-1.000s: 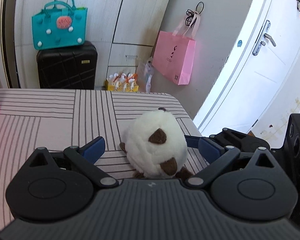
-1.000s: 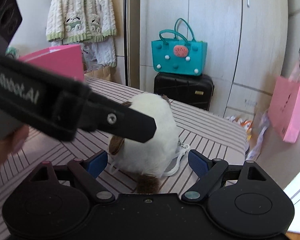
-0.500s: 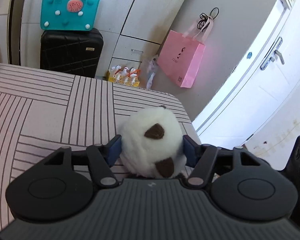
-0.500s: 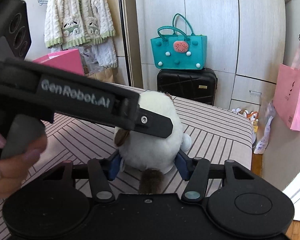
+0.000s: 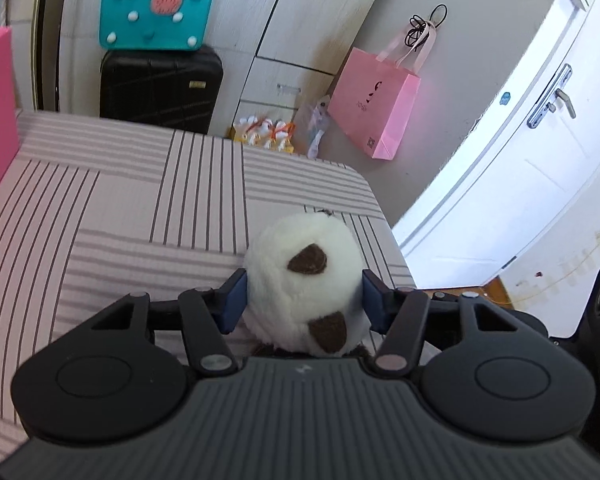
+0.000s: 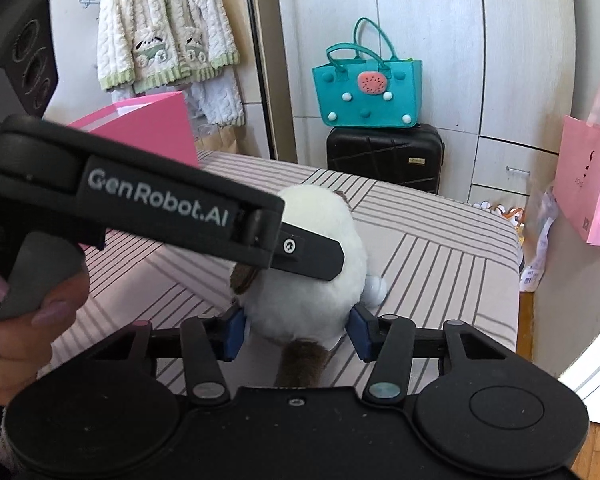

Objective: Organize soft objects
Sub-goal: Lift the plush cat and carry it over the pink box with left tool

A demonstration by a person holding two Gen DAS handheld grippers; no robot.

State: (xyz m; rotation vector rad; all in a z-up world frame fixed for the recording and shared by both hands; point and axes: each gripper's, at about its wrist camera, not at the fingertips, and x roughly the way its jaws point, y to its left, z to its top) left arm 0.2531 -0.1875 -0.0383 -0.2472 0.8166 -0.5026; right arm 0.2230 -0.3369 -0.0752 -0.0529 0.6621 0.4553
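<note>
Grasp step: the plush (image 5: 304, 284) is clamped by the left gripper (image 5: 304, 294) and right gripper (image 6: 296, 330); a joint lift toward the pink box (image 6: 148, 128) at 10 o'clock is likely required.

A teal handbag (image 5: 156, 10) is set on top of a black suitcase (image 5: 160, 88). A pink paper bag (image 5: 374, 104) is hung beside a white door (image 5: 540, 152). A cream cardigan (image 6: 164, 32) is hung against the wall.

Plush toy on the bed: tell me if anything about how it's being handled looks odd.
Yes. Both tongs grip the same plush toy at once: the left tongs and the right tongs each squeeze its sides. One small toy hardly seems to need two grips. Nothing looks torn.
</note>
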